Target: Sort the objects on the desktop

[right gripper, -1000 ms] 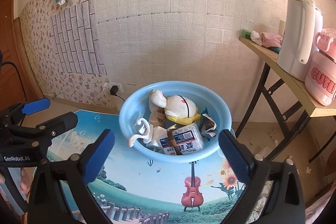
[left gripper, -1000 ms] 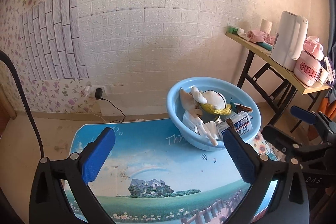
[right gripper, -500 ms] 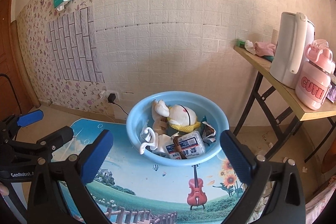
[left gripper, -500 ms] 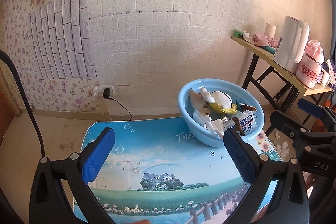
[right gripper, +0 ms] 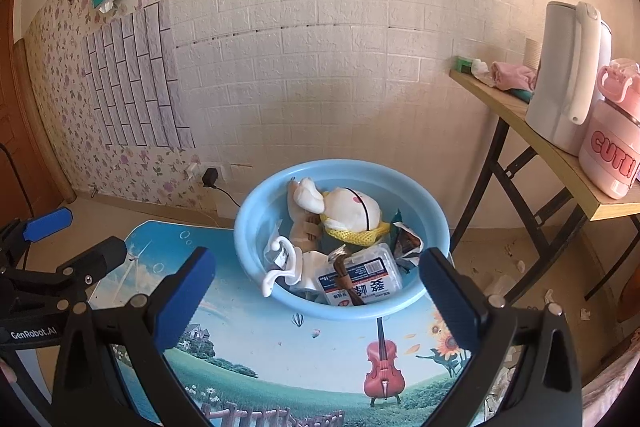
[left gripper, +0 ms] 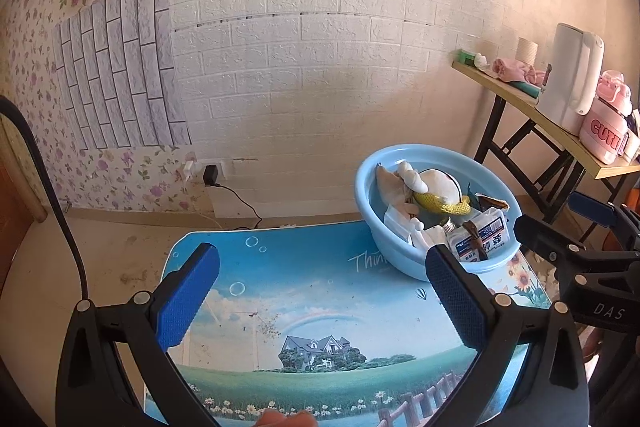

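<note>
White brick wall (right gripper: pixel 340 27) behind picture-printed table (left gripper: pixel 320 307) bearing blue basin (right gripper: pixel 248 227).

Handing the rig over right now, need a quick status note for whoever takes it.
Left gripper: open, empty, above the picture-printed table mat.
Right gripper: open, empty, facing the light blue plastic basin.
Things: white plush toy, white labelled packet, white plastic hook and a brown wrapper all sit in the basin at the mat's far right.
Done: nothing visibly sorted out.
Left: take each item from the basin and sort.
</note>
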A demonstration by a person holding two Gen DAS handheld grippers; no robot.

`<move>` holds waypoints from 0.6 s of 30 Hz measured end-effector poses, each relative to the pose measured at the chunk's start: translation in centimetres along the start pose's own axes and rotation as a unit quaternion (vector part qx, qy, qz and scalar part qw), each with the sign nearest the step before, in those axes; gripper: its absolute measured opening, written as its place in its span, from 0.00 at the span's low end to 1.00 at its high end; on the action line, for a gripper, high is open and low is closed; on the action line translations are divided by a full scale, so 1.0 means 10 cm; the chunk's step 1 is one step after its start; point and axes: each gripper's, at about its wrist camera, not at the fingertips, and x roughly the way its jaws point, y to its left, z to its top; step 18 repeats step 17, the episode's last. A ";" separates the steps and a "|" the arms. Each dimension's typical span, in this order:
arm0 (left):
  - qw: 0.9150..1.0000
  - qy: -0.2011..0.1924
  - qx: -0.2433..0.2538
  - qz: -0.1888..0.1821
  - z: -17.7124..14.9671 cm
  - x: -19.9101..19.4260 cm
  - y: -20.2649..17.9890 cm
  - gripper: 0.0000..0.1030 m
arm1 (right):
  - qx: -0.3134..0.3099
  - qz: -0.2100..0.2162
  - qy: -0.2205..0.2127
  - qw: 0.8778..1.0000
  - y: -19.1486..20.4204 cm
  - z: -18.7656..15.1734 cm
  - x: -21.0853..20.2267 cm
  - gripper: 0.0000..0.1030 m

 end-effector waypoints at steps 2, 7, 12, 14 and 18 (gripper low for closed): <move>1.000 0.003 0.001 0.001 -0.01 0.02 0.01 1.00 | -0.001 -0.001 0.001 1.000 0.01 -0.01 0.01 1.00; 1.000 0.004 0.003 -0.002 -0.02 0.03 0.01 1.00 | -0.001 -0.001 0.003 1.000 0.01 -0.01 0.03 1.00; 1.000 0.006 0.000 -0.002 -0.03 0.03 0.04 1.00 | -0.004 0.001 0.005 1.000 0.06 -0.04 0.03 1.00; 1.000 0.006 -0.001 -0.002 -0.04 0.02 0.05 1.00 | -0.006 0.001 0.007 1.000 0.09 -0.05 0.03 1.00; 1.000 0.007 -0.001 0.001 -0.05 0.03 0.07 1.00 | -0.008 0.004 0.010 1.000 0.12 -0.08 0.04 1.00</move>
